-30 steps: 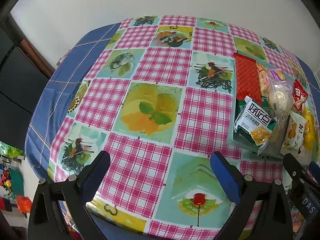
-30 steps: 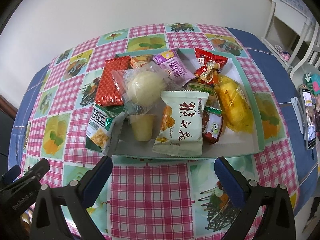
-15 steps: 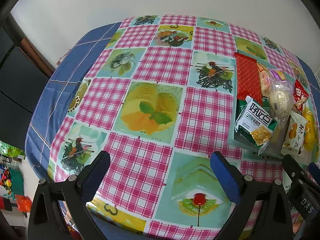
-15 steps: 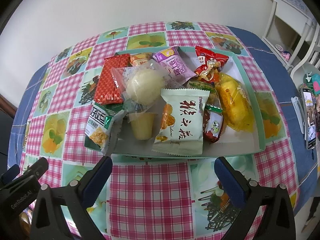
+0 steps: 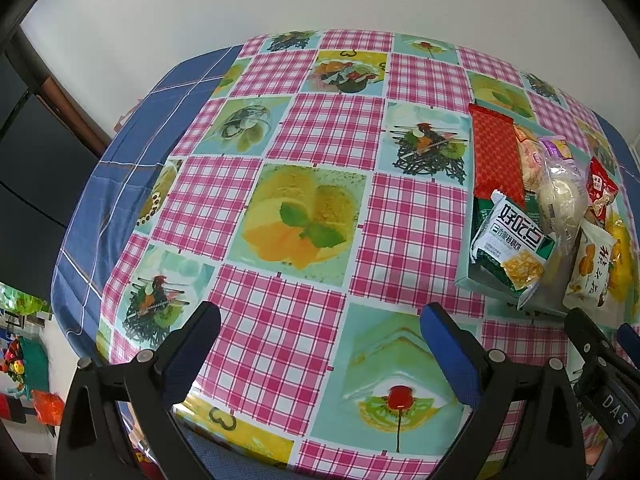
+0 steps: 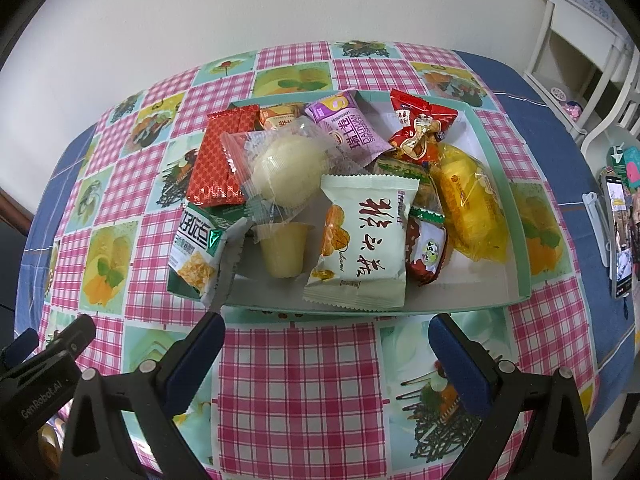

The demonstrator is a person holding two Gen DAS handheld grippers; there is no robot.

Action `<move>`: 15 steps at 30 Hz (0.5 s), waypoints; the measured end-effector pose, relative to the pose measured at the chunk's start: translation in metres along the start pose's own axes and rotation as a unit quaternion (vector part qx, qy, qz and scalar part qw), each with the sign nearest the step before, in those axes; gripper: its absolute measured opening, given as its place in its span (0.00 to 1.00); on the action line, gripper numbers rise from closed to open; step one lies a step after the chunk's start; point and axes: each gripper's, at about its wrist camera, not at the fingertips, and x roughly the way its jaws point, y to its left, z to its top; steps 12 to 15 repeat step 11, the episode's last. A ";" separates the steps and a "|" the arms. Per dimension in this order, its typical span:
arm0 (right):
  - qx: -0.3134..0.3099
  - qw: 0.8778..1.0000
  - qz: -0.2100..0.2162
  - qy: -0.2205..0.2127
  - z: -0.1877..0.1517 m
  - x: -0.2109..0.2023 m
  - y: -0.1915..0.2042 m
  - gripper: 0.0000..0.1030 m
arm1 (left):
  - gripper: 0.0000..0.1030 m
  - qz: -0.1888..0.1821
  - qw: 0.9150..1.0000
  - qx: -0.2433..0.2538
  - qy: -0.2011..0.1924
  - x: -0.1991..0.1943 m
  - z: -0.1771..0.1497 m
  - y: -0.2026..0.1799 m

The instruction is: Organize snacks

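A shallow teal-rimmed tray (image 6: pixel 520 216) on the checked tablecloth holds several snack packets: a pale green packet (image 6: pixel 362 240), a red wafer pack (image 6: pixel 218 158), a clear-wrapped bun (image 6: pixel 288 168), a jelly cup (image 6: pixel 282 250), a yellow pack (image 6: pixel 472 208) and a green-white packet (image 6: pixel 198 248) hanging over the left rim. My right gripper (image 6: pixel 326 334) is open just in front of the tray, holding nothing. My left gripper (image 5: pixel 320 332) is open over bare cloth, left of the tray (image 5: pixel 464 280), where the green-white packet (image 5: pixel 512 244) and red wafer pack (image 5: pixel 496 152) show.
The table (image 5: pixel 304 216) has a pink-check and fruit-print cloth with a blue border. A phone (image 6: pixel 618 236) lies at the table's right edge. White furniture (image 6: pixel 576 32) stands beyond on the right. A white wall runs behind the table.
The right gripper has drifted slightly toward the tray. The left view has shifted a little, with the tray now a bit farther right. Both stay open and empty.
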 end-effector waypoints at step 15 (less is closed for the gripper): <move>0.003 1.000 -0.001 0.003 0.001 0.001 -0.002 1.00 | 0.97 -0.001 1.000 0.005 -0.010 -0.004 0.001 -0.002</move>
